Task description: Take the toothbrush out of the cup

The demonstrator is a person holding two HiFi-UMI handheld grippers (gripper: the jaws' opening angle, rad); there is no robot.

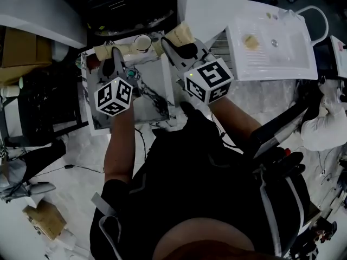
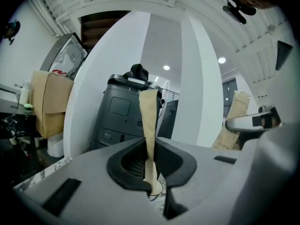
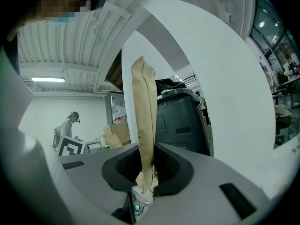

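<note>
Left gripper view: flat tan paper strip [image 2: 149, 121] pinched between ribbed jaws.

Below me is the marble-patterned table [image 1: 154, 93], with a white pillar [image 1: 217, 4] just beyond it. To my right I see a white sink [image 1: 282, 64] with a yellowish lump [image 1: 250, 41] lying in its basin. A cardboard box [image 1: 21, 50] sits at my left, and a second box [image 1: 46, 221] lies on the pale floor [image 1: 81, 145] near black cables [image 1: 70, 167]. Ahead of me stands a dark grey machine [image 2: 123, 118] with brown cartons [image 2: 49, 104] beside it. A person [image 3: 65, 128] stands far back under a strip light [image 3: 47, 79]
</note>
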